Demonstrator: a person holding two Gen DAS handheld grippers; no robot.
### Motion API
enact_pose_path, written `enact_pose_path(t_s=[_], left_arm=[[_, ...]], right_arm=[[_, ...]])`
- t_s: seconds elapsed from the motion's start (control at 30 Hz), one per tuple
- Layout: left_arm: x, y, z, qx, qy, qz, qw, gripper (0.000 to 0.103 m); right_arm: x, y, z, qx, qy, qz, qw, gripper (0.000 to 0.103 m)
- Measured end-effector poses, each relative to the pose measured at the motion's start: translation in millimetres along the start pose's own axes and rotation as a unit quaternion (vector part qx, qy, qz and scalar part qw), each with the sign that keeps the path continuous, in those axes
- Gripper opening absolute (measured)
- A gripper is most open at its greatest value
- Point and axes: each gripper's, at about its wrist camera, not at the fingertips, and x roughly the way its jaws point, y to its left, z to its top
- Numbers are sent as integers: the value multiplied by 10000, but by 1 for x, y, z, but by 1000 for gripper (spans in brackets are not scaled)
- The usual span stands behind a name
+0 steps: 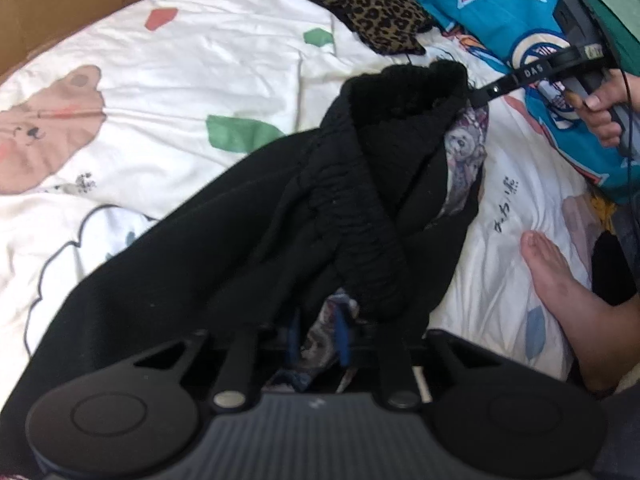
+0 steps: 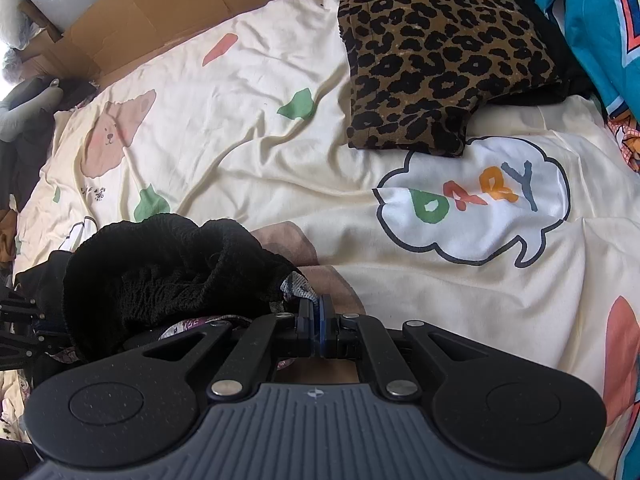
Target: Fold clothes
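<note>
Left wrist view first: we see the black garment (image 1: pixel 280 216) draped in a long twisted band from our left gripper (image 1: pixel 320 344) at the near edge up to the right gripper (image 1: pixel 476 98) at the far right. The left fingers are together on the black cloth and its patterned lining. We think the twist can get folded in as a crooked crease. A bare foot (image 1: pixel 560 280) rests on the sheet beside the garment, and the hem could catch on it.

Right wrist view: the right gripper's fingers are clamped on a thin edge of the lining, with the black bundle hanging at the left. This thin bite could slip if we pull hard. The printed bedsheet (image 2: pixel 280 128) is wrinkled and soft, with a folded leopard-print garment (image 2: pixel 440 60) far on it, cardboard (image 2: pixel 168 12) behind, and a blue quilt (image 2: pixel 600 32) at the right.
</note>
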Motion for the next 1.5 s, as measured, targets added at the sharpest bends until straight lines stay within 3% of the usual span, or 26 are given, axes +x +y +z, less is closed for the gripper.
enact_pose_path(t_s=[0.33,0.47,0.6,0.87,1.0,1.13,1.27,1.5], left_arm=[[-50,15,-3,-318,-814,122,9961,2],[-74,29,-2,-590,-1244,387,9897,2],[-78,45,1,-858,-1423,670,9838,2],[-41,61,11,-1077,-1220,915,9824,2],[-30,75,11,-1213,-1014,792,9842,3],[-41,80,12,-1263,-1003,623,9849,10],[-51,82,11,-1075,-929,445,9889,27],[-39,83,13,-814,-492,270,9951,33]], right_arm=[[-1,3,1,22,-49,-27,10000,0],[0,4,2,51,-106,-28,9999,0],[4,4,4,101,-139,-22,9998,0],[17,0,5,159,-121,-95,9998,0],[22,-1,5,169,-85,-112,9998,0],[23,-1,5,189,-86,-102,9997,0],[25,-2,5,244,-71,-87,9996,0],[26,-2,5,239,-64,-99,9996,0]])
